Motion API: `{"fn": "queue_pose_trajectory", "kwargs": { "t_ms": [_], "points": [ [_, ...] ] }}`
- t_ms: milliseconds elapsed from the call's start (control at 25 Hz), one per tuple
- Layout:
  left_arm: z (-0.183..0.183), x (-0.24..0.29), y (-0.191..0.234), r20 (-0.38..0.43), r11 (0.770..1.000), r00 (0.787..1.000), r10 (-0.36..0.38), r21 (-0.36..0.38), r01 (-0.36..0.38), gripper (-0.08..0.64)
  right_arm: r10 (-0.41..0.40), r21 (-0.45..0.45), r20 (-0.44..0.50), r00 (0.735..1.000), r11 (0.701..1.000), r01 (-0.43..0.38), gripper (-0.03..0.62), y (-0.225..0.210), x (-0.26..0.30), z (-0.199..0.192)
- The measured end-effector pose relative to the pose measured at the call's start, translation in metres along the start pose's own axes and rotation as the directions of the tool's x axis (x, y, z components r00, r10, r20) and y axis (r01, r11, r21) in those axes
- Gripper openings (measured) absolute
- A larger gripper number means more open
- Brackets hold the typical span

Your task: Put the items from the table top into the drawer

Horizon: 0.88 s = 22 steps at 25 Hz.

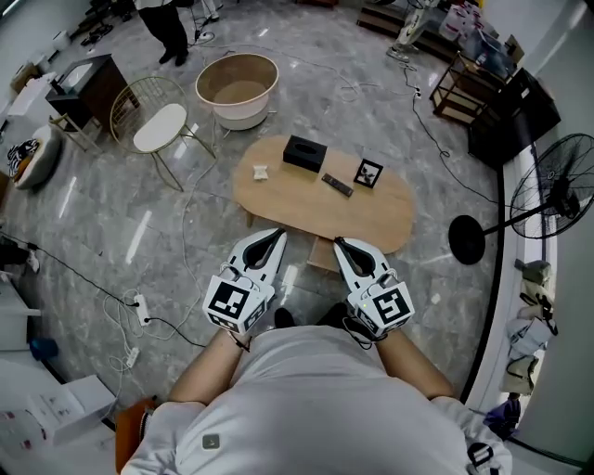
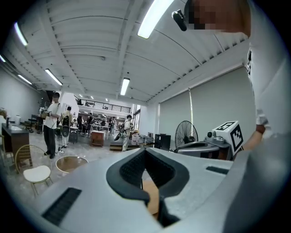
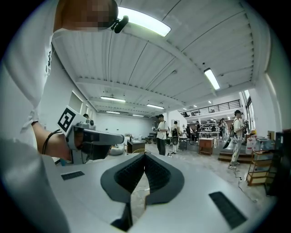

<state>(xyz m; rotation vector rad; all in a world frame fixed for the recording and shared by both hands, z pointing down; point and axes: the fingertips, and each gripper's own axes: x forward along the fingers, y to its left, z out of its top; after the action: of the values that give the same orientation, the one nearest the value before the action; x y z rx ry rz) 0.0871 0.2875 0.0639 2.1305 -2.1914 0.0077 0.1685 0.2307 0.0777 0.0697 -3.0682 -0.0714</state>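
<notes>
The small pale thing (image 1: 260, 172) on the table (image 1: 376, 221) is too small to identify. The fan (image 1: 554, 181) is cut off at the right edge, a standing person (image 1: 168, 28) at the top.

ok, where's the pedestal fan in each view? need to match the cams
Head view: the pedestal fan is at the right edge, standing on the floor right of the table.
Left gripper view: right of centre, just left of the right gripper.
Right gripper view: not in it.
Shared landmark: the right gripper. It is low and right of centre in the head view, and its own shut jaws fill the bottom of the right gripper view.
</notes>
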Motion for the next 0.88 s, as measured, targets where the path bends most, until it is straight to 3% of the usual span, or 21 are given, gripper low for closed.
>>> {"fn": "queue_pose_trajectory", "kwargs": {
  "t_ms": [480,880],
  "points": [
    [-0.003,0.059,0.022,-0.023,0.999,0.999,0.033,0.000,-0.033,0.008,0.031,0.022,-0.001,1.000,0.999,-0.031,0.021,-0.068,0.028,-0.008],
    [-0.004,0.173,0.018,-0.021,0.996,0.996,0.088,0.011,-0.088,0.009,0.107,0.010,0.001,0.994,0.994,-0.107,0.021,-0.176,0.037,-0.021]
  ]
}}
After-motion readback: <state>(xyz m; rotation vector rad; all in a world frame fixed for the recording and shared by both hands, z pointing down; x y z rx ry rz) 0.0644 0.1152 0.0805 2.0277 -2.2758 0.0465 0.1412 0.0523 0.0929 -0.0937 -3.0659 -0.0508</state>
